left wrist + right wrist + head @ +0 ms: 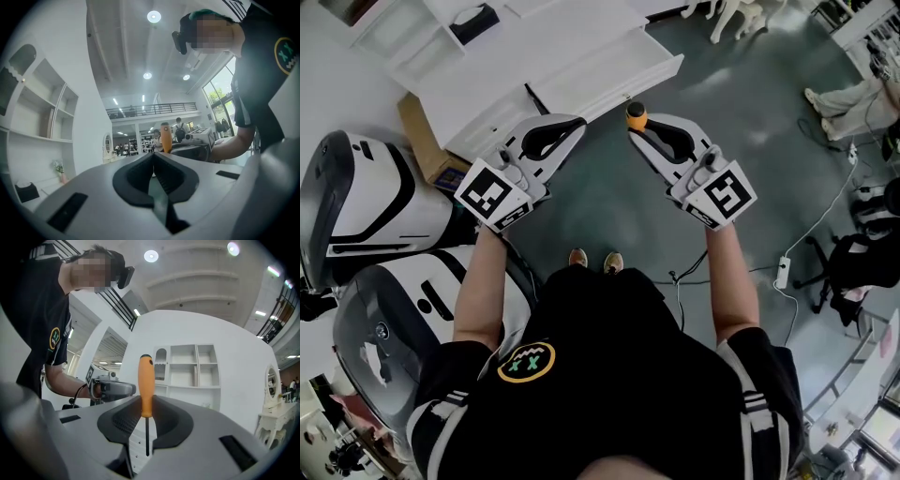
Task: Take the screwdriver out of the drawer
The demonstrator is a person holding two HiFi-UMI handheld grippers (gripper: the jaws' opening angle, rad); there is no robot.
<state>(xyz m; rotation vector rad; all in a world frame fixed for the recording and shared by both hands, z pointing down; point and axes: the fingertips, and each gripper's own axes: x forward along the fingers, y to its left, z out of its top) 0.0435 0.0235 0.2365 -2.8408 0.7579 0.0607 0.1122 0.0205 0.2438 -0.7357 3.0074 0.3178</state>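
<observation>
Screwdriver [146, 385] stands upright between the pads of the right gripper [146, 401], pinched at the lower end of its orange handle. The black-capped top points up and the thin dark shaft hangs down through the gap behind the pads. In the head view the screwdriver [636, 114] shows as an orange knob at the tip of the right gripper [634, 131]. It is held in the air over the grey floor [609, 206], just near of the white cabinet [581, 75] and clear of it.

The left gripper [579, 124] is level beside it, to the left, with open floor between the two tips. In its own view the left gripper [153, 157] has its jaws pressed together with nothing between them, and the screwdriver [166, 137] rises beyond its tip.

A cardboard box [427, 141] sits at the cabinet's left corner, and two white-and-black machines [366, 197] stand at the near left. A white power strip [784, 272] lies on the floor at the right. The person's shoes [595, 260] show below the grippers. A white shelf unit [192, 364] stands far behind the held tool.
</observation>
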